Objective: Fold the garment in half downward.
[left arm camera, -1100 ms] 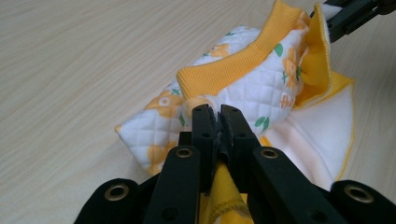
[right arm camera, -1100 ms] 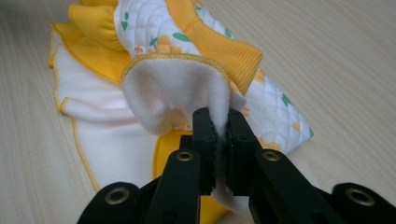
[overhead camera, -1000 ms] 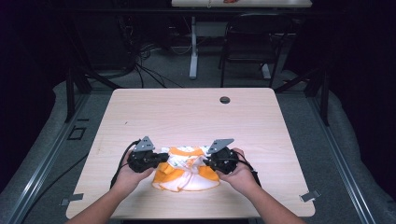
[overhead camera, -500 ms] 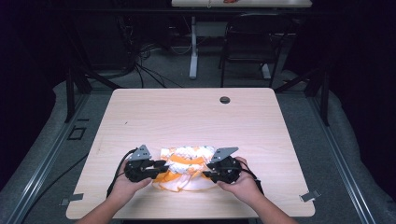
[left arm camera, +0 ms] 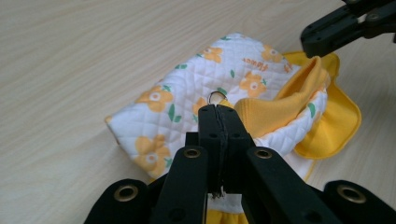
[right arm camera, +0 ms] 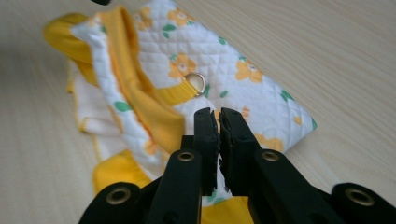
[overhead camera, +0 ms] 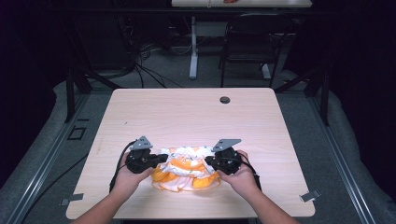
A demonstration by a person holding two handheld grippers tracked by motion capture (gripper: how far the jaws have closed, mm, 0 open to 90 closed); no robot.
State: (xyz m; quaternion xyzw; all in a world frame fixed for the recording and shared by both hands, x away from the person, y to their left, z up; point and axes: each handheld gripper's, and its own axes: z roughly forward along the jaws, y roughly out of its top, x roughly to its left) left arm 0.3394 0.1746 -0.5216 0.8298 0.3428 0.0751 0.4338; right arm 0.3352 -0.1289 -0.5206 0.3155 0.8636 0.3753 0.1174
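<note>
A small quilted white garment (overhead camera: 186, 166) with orange flowers and yellow trim lies bunched near the table's front edge. My left gripper (overhead camera: 163, 159) holds its left side and my right gripper (overhead camera: 208, 161) its right side. In the left gripper view the jaws are pressed together on the white quilted fabric (left arm camera: 187, 88), just below a metal ring (left arm camera: 215, 97). In the right gripper view the jaws are pinched on the quilted cloth (right arm camera: 243, 88) with a thin bit of fabric between them, near a ring on a yellow loop (right arm camera: 195, 82). The other gripper (left arm camera: 348, 25) shows at the top right of the left gripper view.
The wooden table (overhead camera: 196, 116) stretches bare beyond the garment, with a round cable hole (overhead camera: 225, 100) near its far edge. Cables, a chair and table legs stand on the dark floor behind.
Both grippers have drawn slightly toward the front edge and apart, and the garment has spread a little wider between them.
</note>
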